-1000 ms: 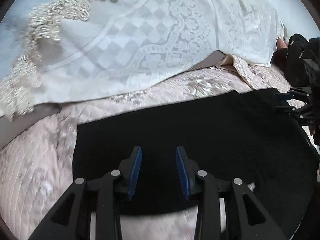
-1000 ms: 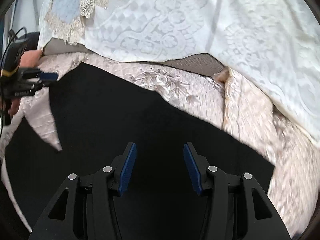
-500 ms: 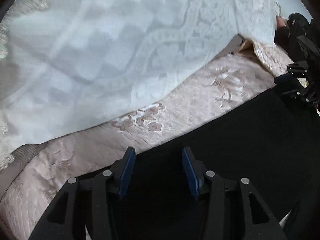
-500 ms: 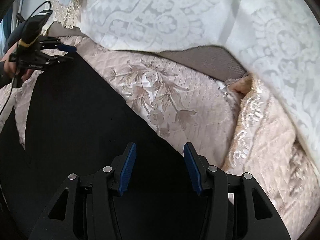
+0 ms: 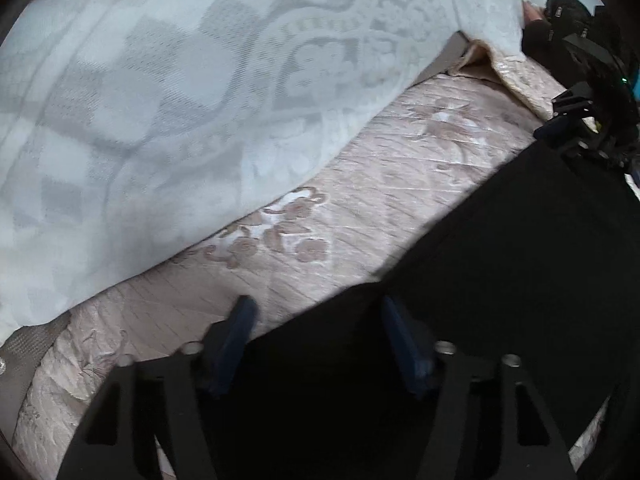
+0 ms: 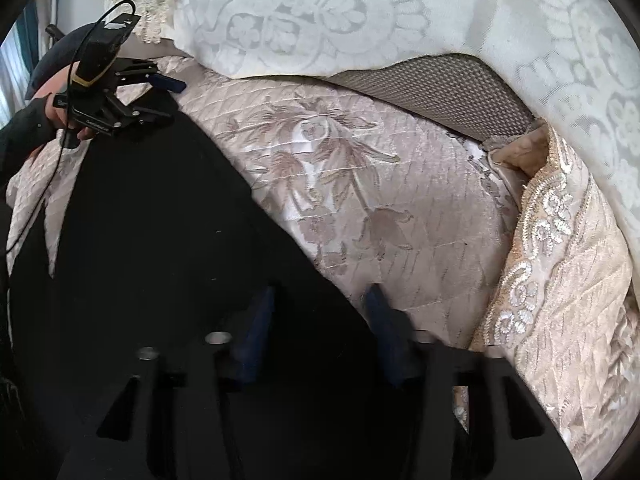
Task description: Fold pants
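Black pants (image 5: 500,280) lie flat on a pink quilted bedspread (image 5: 360,200); they also show in the right wrist view (image 6: 152,220). My left gripper (image 5: 316,308) is open, low over the pants' far edge, its left finger over the quilt. My right gripper (image 6: 320,296) is open over the pants' far edge at the other end, its right finger over the quilt. Each gripper shows in the other's view: the right one (image 5: 568,128) and the left one (image 6: 160,96), both at the pants' far corners.
A white lace cover (image 5: 180,100) drapes over the back, also in the right wrist view (image 6: 360,12). A grey mesh cushion (image 6: 440,84) shows under it. An embroidered beige pillow (image 6: 560,260) lies to the right of the pants.
Both grippers have moved forward and down, from over the middle of the pants to their far edge. Both stay open.
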Motion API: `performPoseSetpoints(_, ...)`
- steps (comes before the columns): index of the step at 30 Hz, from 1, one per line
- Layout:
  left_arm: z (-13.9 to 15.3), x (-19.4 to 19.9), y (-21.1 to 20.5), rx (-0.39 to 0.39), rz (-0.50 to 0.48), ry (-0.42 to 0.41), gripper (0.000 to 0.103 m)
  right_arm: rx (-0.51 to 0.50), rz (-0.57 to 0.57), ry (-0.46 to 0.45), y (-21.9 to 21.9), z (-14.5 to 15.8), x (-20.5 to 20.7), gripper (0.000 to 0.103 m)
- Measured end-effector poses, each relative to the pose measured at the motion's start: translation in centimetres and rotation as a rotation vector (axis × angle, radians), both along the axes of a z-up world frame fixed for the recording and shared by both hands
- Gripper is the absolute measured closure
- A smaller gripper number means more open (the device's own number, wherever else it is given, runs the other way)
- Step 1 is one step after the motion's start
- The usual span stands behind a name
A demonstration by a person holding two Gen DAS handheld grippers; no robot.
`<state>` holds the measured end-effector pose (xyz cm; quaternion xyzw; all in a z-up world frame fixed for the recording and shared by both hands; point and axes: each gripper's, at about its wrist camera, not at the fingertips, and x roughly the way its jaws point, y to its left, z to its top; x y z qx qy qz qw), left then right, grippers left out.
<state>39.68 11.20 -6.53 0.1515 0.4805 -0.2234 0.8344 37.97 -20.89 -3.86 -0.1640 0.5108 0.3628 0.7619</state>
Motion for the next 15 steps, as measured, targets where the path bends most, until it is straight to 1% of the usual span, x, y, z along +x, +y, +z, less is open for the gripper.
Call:
performPoseSetpoints(1,0.1,-0.3,-0.1,-0.008,-0.012,0.002,0.053,-0.004,-0.002,-0.010,-0.1,0.1,-0.2,0.083)
performPoseSetpoints(3,0.3,-0.8,-0.4,-0.005,-0.031,-0.002,0.068,-0.011,0.001,-0.022,-0.1,0.2,-0.4,0.092)
performPoseSetpoints(4,0.4,-1.0,-0.6,-0.001,-0.037,-0.005,0.071,-0.017,0.003,-0.031,-0.2,0.3,-0.7,0.094)
performPoseSetpoints(6,0.5,-1.4,-1.0,-0.001,-0.041,-0.004,0.093,-0.029,-0.001,-0.049,0.0,0.3,-1.0,0.095)
performPoseSetpoints(12,1.6,-2.8,-1.2,0.021,0.017,-0.068,0.095,-0.073,-0.010,-0.115,0.6,1.6,-2.1,0.098)
performPoseSetpoints(15,2.7,-4.3,-0.7,0.035,0.044,-0.102,0.095,-0.082,-0.016,-0.168,0.9,2.9,-3.5,0.099)
